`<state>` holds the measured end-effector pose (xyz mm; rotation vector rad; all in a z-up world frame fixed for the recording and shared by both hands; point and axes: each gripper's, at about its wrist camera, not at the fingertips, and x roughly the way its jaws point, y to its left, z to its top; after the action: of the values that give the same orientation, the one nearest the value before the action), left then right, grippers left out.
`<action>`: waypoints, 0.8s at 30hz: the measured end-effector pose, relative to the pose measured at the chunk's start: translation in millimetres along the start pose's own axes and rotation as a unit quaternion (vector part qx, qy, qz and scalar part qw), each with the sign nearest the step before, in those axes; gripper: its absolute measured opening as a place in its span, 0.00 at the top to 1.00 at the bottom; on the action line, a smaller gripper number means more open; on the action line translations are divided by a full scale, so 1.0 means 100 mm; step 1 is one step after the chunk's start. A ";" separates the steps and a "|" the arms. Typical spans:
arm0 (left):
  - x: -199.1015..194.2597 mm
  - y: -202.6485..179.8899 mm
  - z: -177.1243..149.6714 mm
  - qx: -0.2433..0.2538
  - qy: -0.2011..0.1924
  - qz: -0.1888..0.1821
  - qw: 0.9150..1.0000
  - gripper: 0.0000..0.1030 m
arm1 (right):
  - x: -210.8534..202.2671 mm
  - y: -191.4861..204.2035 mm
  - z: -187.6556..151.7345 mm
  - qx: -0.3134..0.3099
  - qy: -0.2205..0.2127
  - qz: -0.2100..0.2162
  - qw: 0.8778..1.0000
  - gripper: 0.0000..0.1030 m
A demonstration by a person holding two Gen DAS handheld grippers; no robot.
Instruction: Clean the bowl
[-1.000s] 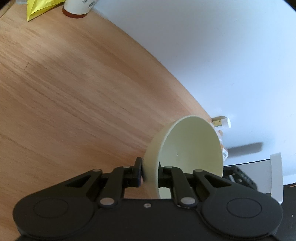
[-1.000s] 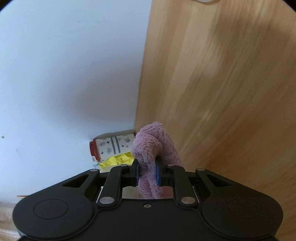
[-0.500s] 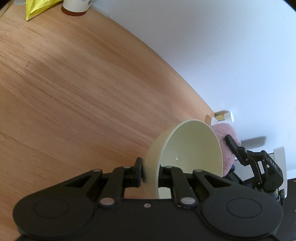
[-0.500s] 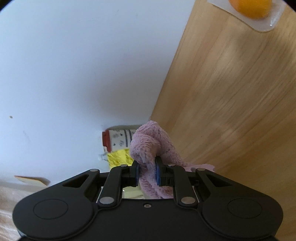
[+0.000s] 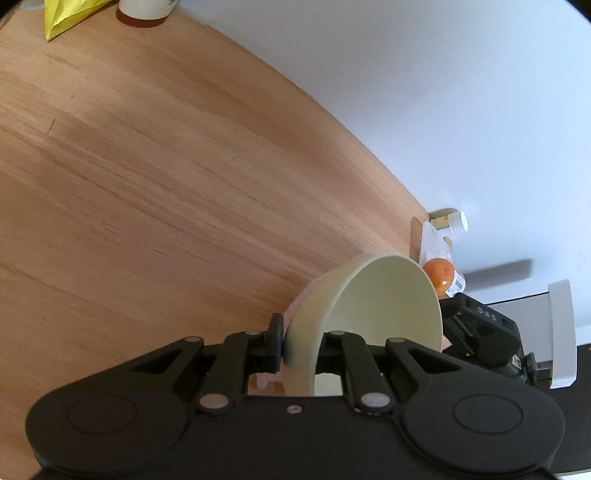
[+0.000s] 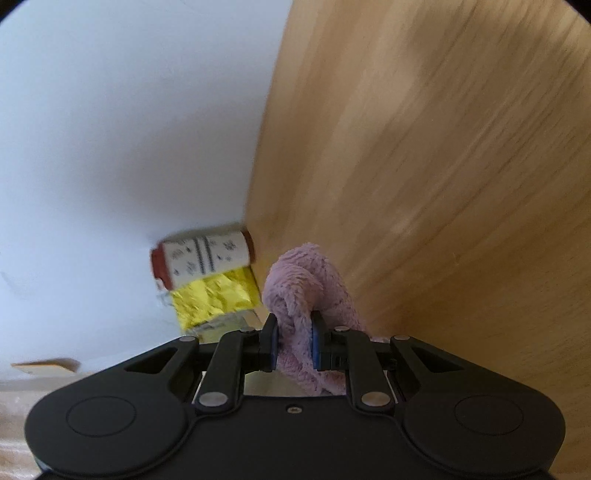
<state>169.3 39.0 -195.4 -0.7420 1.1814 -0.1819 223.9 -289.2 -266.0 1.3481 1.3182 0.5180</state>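
Observation:
My left gripper is shut on the rim of a pale cream bowl, held tilted on its side above the wooden table. A bit of pink cloth shows just behind the bowl's outer wall. My right gripper is shut on a fluffy pink cloth, which bulges out past the fingertips. Part of the right gripper's black body shows behind the bowl in the left wrist view.
A white cup with a red base and a yellow foil packet lie by the wall; both also show in the left wrist view. An orange in clear packaging and a capped bottle sit at the table's far end.
The right gripper with the pink cloth has moved in behind the bowl's outer wall, and its view has swung. The left gripper still holds the bowl, turned slightly.

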 end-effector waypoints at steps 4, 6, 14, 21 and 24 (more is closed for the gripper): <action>0.00 0.00 0.00 0.006 0.002 0.001 1.000 0.89 | 0.07 -0.01 -0.01 -0.009 0.018 -0.015 1.000 0.80; -0.01 0.00 0.01 0.012 0.003 -0.001 1.000 0.89 | 0.08 0.03 0.00 -0.018 0.025 -0.020 0.999 0.80; 0.03 -0.04 0.00 0.035 0.014 0.007 0.999 0.89 | 0.06 0.37 0.08 -0.074 0.035 -0.005 0.997 0.80; 0.05 -0.05 -0.01 0.044 0.022 0.005 0.999 0.88 | 0.07 0.54 0.10 -0.105 0.058 -0.022 0.993 0.80; 0.04 -0.03 -0.02 0.046 0.023 0.003 0.999 0.88 | 0.12 0.51 0.13 -0.101 0.069 -0.033 0.992 0.81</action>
<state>169.8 33.7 -197.2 -0.6562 1.2111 -0.2491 258.9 -270.5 -228.8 1.1143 1.3772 0.6898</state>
